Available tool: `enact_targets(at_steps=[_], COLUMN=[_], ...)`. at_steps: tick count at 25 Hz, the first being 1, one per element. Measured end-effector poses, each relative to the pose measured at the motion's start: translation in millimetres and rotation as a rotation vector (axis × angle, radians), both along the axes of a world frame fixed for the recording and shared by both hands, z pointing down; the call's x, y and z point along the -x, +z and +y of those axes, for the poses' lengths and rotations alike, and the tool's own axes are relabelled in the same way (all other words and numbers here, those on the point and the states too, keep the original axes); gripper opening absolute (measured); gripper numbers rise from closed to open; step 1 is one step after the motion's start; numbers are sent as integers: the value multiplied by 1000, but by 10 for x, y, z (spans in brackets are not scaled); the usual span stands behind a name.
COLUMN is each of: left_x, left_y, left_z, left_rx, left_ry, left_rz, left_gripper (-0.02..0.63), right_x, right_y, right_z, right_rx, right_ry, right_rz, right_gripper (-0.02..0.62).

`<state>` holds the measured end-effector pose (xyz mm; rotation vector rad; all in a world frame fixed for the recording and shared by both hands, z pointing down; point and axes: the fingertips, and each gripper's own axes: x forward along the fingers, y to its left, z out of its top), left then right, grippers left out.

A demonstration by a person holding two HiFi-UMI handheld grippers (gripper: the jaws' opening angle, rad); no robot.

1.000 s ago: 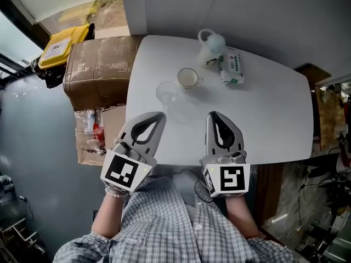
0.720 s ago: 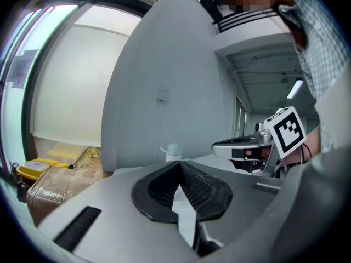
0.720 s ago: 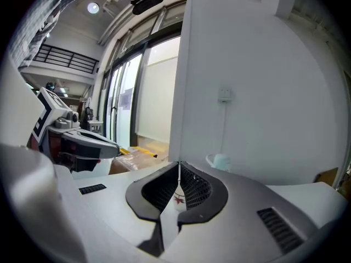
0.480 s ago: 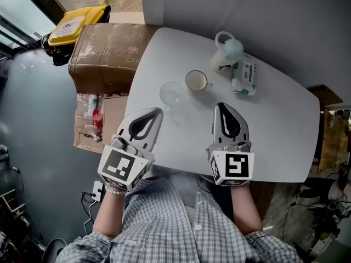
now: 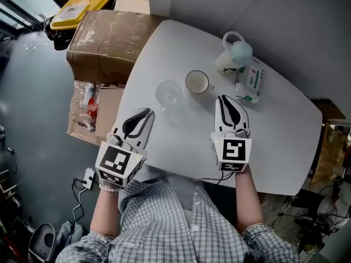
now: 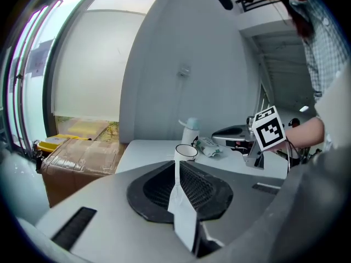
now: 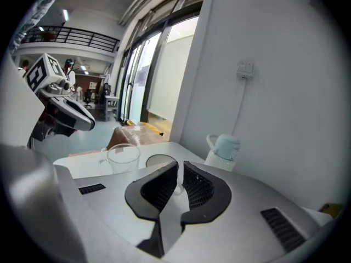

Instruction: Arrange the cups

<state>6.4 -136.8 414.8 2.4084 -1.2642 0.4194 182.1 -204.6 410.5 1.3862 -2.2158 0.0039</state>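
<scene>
Cups untouched: glass cup [image 5: 168, 92] left of white mug [image 5: 196, 82]. Clenched and empty, left gripper [image 5: 146, 114] and right gripper [image 5: 226, 99] should open before approaching squarely.

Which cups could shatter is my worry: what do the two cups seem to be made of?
The clear cup looks like glass, perhaps clear plastic: the table shows through it and its rim glints. The white mug looks like glazed ceramic, possibly enamel: opaque, smooth, with a thin dark rim.
</scene>
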Motion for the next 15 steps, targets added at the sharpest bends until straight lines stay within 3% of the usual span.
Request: enact_targets(at_steps=[5, 10, 15], left_x=[-26, -60, -88], left_y=[198, 342, 424], left_z=[13, 9, -11], left_rx=[44, 74, 95], left_ry=[-23, -39, -51], left_rz=[-22, -29, -37], left_gripper=[11, 12, 12], right_x=[-15, -12, -13], right_y=[291, 551, 766], right_z=[-124, -219, -293], right_rx=[49, 93, 128], right_ry=[-74, -146, -181], right_rz=[65, 104, 152], right_gripper=[31, 90, 104])
